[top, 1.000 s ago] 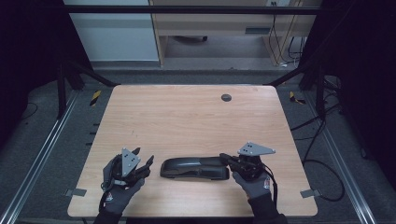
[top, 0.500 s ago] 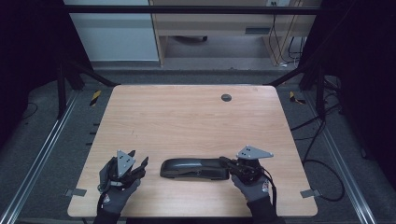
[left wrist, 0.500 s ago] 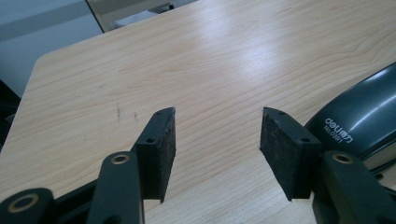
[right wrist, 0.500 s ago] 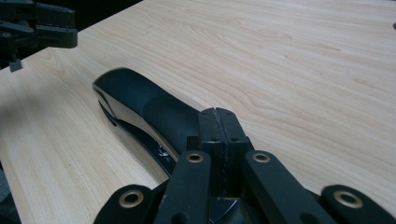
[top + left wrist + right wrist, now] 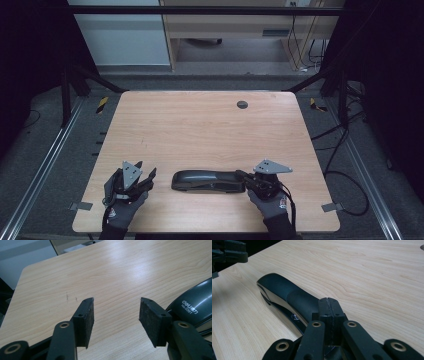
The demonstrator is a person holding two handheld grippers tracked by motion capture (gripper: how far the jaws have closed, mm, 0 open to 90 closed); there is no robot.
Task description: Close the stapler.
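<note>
A black stapler [image 5: 207, 181] lies flat near the table's front edge, its length running left to right. My left gripper [image 5: 146, 170] rests just left of it and is open. Its jaws have just closed a little, with only bare wood between the pads [image 5: 88, 320]. The stapler's rounded end [image 5: 192, 305] shows beside the right jaw there. My right gripper [image 5: 241, 174] is at the stapler's right end. Its jaws are pressed together with nothing between them [image 5: 329, 301], and the tips lie over the stapler's top [image 5: 287, 293].
The wooden table [image 5: 200, 125] has a round cable hole [image 5: 242, 104] at the back right. Metal frame rails run along both sides on the dark floor. Yellow-black markers [image 5: 102, 104] lie on the floor beyond the table's back corners, and cables trail at the right.
The left gripper's jaws have narrowed slightly. The right gripper sits a little lower in the picture, by the stapler's right end. The stapler has not moved.
</note>
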